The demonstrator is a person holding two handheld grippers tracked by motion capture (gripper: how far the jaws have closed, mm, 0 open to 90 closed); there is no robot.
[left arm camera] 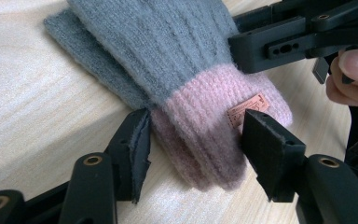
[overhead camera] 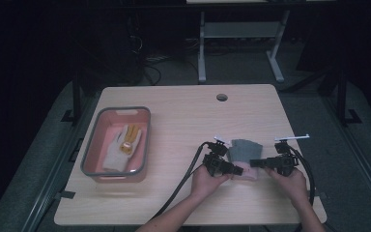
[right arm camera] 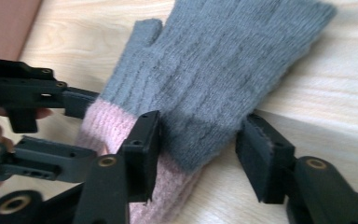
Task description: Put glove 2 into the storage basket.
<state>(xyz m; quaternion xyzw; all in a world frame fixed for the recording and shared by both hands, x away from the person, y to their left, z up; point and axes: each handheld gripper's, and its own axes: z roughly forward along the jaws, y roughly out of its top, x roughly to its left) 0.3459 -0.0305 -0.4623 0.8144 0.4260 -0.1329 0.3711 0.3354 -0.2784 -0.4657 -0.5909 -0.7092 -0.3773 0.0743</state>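
One glove (overhead camera: 124,147) already lies in the tub (overhead camera: 90,145). The grey glove (overhead camera: 244,151) sits on the table (overhead camera: 174,125) between both tongs, left (left arm camera: 193,140) and right (right arm camera: 198,144), each half open around its cuff, not yet gripping.

Only one label: small orange tag (left arm camera: 247,109) sewn on the pink cuff (left arm camera: 214,121) of the grey glove (left arm camera: 168,42). Print too small and blurred to read.

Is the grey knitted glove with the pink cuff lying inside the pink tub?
No, the grey knitted glove lies on the wooden table, apart from the pink tub.
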